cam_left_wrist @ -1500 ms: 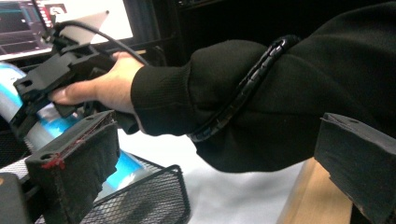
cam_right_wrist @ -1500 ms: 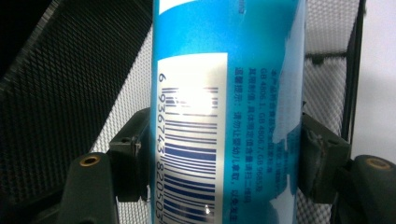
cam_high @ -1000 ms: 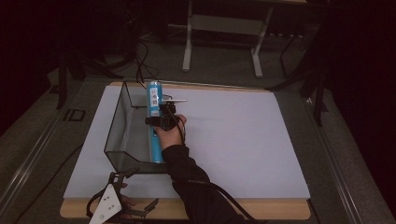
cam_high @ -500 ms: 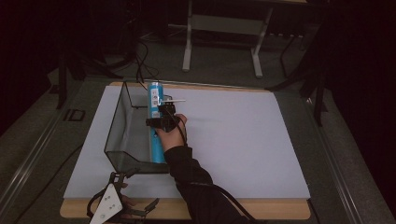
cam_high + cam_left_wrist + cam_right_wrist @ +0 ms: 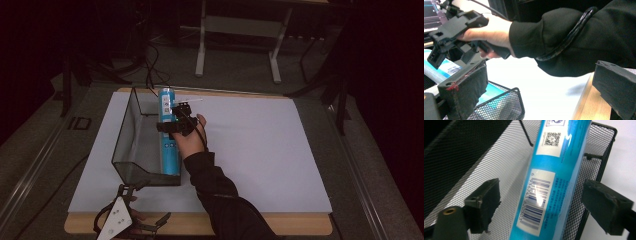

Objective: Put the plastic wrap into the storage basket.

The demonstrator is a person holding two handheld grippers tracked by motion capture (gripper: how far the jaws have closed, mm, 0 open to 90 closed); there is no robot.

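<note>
blue tube (image 5: pixel 549 182): lies lengthwise in the mesh basket (image 5: pixel 474 170) along its right wall, directly below your right gripper (image 5: pixel 544 210), whose jaws have just opened off it. left gripper (image 5: pixel 536 100) sits open, farther away.

In the high view your right hand-held gripper (image 5: pixel 173 121) covers the middle of the long blue cylindrical tube (image 5: pixel 169 137), and its jaws are too small and dark there to read. The right gripper view cuts off both ends of that tube. Your left hand-held gripper (image 5: pixel 131 220) runs off the bottom edge, past the near rim of the wooden tabletop (image 5: pixel 300 223). The tube's printed text is too small to read.
</note>
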